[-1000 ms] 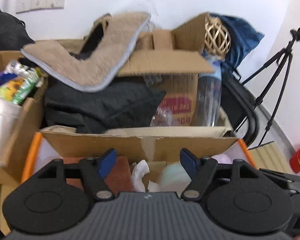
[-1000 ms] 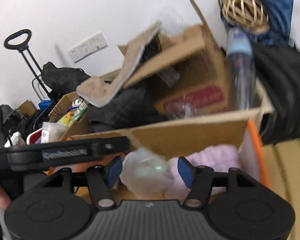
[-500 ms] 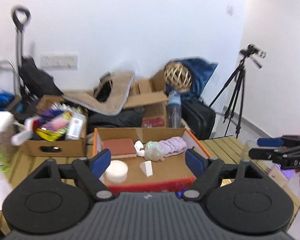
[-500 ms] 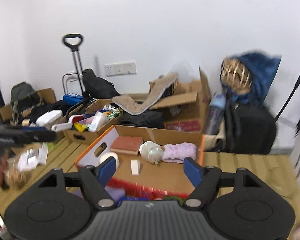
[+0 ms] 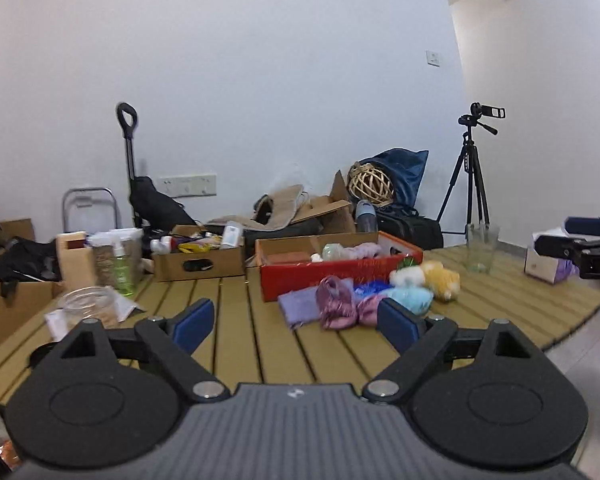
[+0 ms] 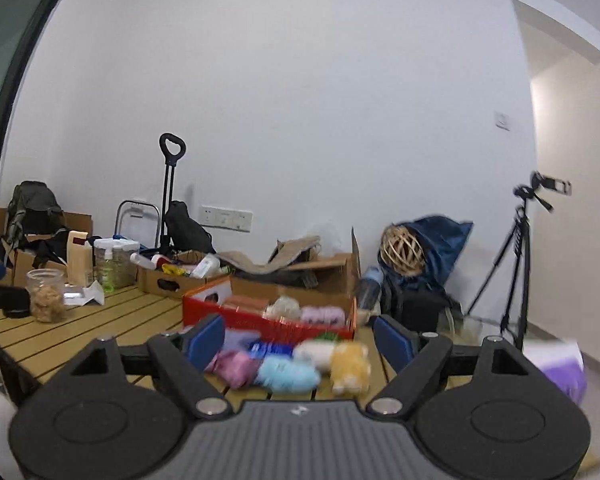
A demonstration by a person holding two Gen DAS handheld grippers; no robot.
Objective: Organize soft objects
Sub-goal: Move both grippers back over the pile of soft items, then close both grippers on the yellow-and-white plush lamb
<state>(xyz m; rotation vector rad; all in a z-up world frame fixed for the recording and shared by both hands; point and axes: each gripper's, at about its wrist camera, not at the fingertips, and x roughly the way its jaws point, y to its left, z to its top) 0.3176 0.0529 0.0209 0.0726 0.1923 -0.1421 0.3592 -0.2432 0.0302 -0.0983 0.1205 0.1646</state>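
Soft objects lie in a loose cluster at centre frame on the slatted wooden worktop (image 5: pixel 236 344), just in front of the red cardboard box (image 5: pixel 340 276): a lavender cloth (image 5: pixel 298 306), a crumpled pink fabric piece (image 5: pixel 334 308), a blue crinkled item (image 5: pixel 370 289), a light blue plush (image 5: pixel 414 300), a white plush (image 5: pixel 408 276) and a yellow plush (image 5: pixel 444 280). Pieces touch or overlap; the exact edges between pink and blue cannot be told. Inside the box: a pale lilac fluffy item (image 5: pixel 364 249), a whitish-green lump (image 5: pixel 332 250) and a reddish-brown block (image 5: pixel 288 258). Left gripper (image 5: pixel 296 322) sits at lower centre, jaws apart, nothing between them, short of the cluster. Right gripper (image 6: pixel 298 338) likewise, jaws apart and empty; in its view the plush pile is motion-blurred. Bare worktop slats run from lower left to the cluster. Clear glass cup (image 5: pixel 480 250) stands right of the box near the worktop's right edge. Jar (image 6: pixel 46 294) at left, a brown cardboard box (image 5: pixel 198 260) behind.
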